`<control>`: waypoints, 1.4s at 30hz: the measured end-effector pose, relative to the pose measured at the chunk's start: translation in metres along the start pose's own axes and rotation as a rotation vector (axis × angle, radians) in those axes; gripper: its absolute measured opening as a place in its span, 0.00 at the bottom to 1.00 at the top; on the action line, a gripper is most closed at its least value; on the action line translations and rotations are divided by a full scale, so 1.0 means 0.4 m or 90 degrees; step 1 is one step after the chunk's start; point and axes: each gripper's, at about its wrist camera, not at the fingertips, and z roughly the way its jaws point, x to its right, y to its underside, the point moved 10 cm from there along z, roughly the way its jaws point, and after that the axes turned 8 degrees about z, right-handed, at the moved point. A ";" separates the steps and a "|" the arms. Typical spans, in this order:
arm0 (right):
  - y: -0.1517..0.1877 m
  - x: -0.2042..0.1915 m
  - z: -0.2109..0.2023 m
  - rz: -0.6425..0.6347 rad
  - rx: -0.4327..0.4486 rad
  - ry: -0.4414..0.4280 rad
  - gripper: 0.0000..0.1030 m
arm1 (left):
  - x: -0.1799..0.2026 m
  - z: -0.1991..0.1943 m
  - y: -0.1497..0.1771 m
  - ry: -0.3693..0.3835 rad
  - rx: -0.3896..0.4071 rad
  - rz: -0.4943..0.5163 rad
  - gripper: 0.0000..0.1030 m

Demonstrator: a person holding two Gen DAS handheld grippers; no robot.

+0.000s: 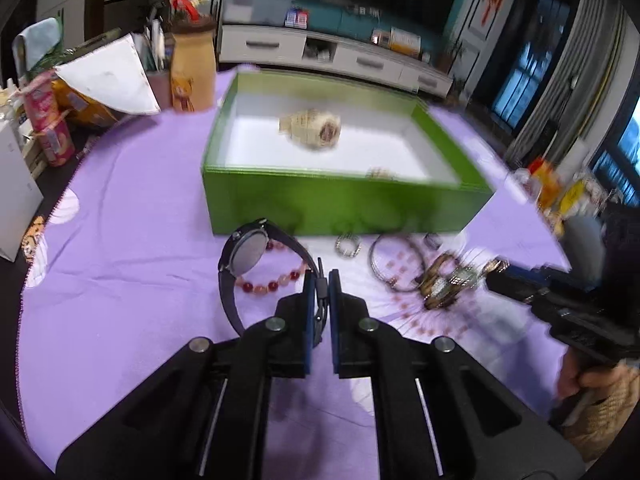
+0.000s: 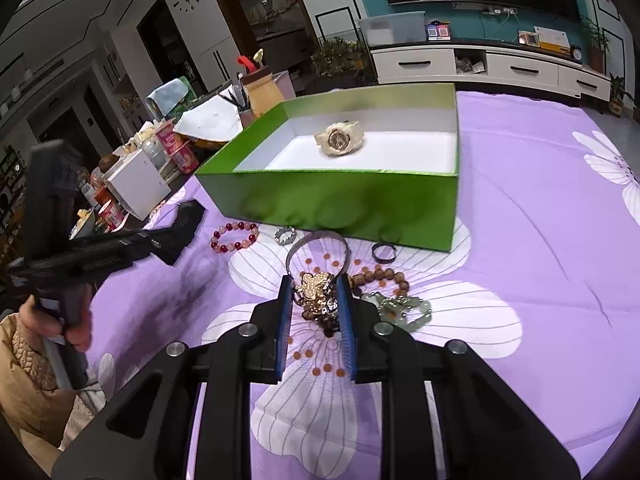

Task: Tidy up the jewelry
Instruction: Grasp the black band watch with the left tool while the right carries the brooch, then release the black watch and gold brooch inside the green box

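My left gripper (image 1: 321,278) is shut on the strap of a black watch (image 1: 244,254) and holds it above the purple cloth, in front of the green box (image 1: 340,200). A cream watch (image 1: 312,126) lies inside the box, also seen in the right wrist view (image 2: 340,138). My right gripper (image 2: 313,286) is open, its jaws on either side of a gold sparkly bracelet (image 2: 314,286) in a jewelry pile. A red bead bracelet (image 2: 235,237), a silver bangle (image 2: 318,240), a wooden bead bracelet (image 2: 384,274) and a green jade bracelet (image 2: 404,308) lie around it.
The green box (image 2: 336,200) stands mid-table on the purple flowered cloth (image 2: 540,240). Two small rings (image 2: 285,235) (image 2: 383,252) lie by its front wall. Snack packs, a white box (image 2: 138,188) and a yellow bottle (image 1: 192,72) crowd the table's left edge.
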 end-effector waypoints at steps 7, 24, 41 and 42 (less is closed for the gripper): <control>-0.035 0.006 -0.029 0.003 0.025 0.002 0.22 | -0.011 -0.084 -0.093 -0.017 0.061 -0.002 0.06; -0.269 0.044 0.058 -0.014 0.074 0.049 0.22 | 0.020 0.111 -0.293 -0.025 0.028 0.037 0.06; -0.309 0.106 0.142 -0.013 0.065 0.093 0.43 | -0.032 0.248 -0.284 -0.046 -0.017 -0.001 0.40; -0.310 0.105 0.133 -0.011 0.069 0.092 0.43 | -0.034 0.239 -0.286 -0.043 -0.013 -0.006 0.43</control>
